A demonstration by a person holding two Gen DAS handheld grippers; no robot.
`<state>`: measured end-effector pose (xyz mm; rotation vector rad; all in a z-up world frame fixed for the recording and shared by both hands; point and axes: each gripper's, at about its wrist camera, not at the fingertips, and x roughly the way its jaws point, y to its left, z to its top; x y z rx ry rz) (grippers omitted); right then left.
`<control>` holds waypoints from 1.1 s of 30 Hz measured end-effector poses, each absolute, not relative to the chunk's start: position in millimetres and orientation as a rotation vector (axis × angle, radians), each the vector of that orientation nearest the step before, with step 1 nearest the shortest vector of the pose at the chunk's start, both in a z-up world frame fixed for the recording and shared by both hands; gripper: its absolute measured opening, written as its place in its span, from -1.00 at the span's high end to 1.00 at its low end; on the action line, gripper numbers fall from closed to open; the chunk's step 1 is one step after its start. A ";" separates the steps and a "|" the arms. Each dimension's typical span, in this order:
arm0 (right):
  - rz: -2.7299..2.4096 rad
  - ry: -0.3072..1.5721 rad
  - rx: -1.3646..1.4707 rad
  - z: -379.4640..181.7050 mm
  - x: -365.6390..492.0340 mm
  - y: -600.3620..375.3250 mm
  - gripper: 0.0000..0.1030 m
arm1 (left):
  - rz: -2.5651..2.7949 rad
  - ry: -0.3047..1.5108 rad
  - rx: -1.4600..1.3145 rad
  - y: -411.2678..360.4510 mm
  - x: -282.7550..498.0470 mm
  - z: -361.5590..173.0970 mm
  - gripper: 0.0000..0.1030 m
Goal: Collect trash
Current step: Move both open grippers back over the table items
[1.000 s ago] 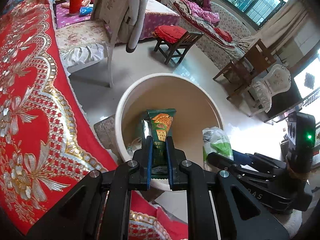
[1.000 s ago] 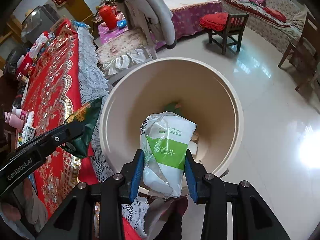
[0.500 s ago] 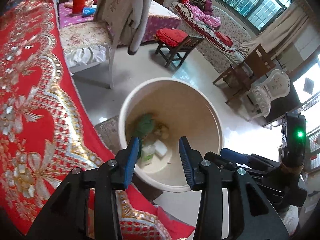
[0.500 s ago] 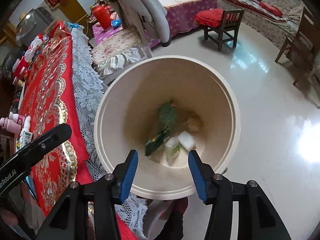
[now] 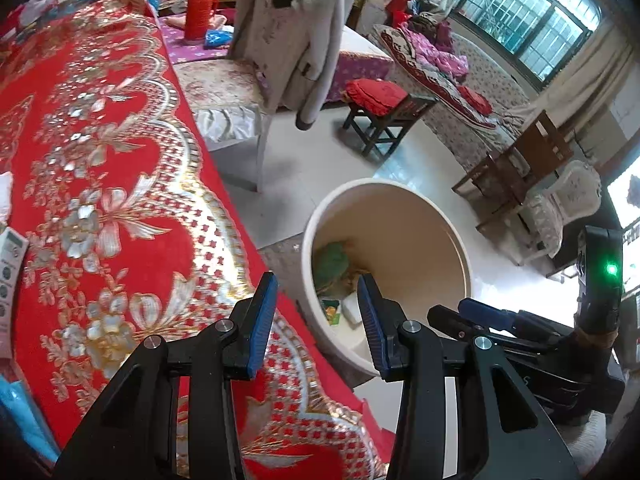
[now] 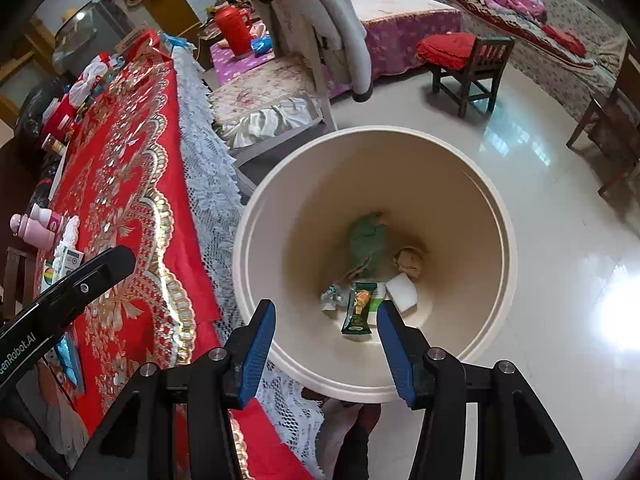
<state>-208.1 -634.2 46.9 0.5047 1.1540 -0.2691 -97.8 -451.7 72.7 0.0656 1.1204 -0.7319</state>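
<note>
A cream round bin (image 6: 496,216) stands on the floor beside the red-clothed table; it also shows in the left wrist view (image 5: 452,248). At its bottom lie a dark green snack wrapper (image 6: 358,308), a white-and-green packet under it, a white tissue (image 6: 402,286), a green crumpled piece (image 6: 366,238) and other scraps. My right gripper (image 6: 326,334) is open and empty above the bin's near rim. My left gripper (image 5: 316,312) is open and empty over the table edge, left of the bin.
The table has a red and gold cloth (image 5: 100,160) with a white lace border (image 6: 208,184). Pink bottles (image 6: 38,228) and small boxes stand on its far side. A chair (image 5: 256,92) draped with a grey coat, a wooden stool (image 6: 468,60) and a sofa stand beyond.
Both grippers opened and dropped their loads into the bin: the green wrapper from the left, the white-and-green packet from the right. The left gripper has since moved left over the table edge.
</note>
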 end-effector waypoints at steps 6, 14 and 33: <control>-0.237 1.143 0.485 54.8 -198.6 -619.0 -0.01 | -0.694 1.089 0.064 -431.6 -98.9 80.4 0.23; -0.177 1.125 0.447 66.7 -181.4 -587.9 -0.12 | -0.626 1.047 0.052 -393.6 -94.2 95.4 0.23; 0.015 1.123 0.317 84.7 -135.2 -478.4 -0.16 | -0.429 1.001 -0.045 -270.3 -87.6 118.6 0.23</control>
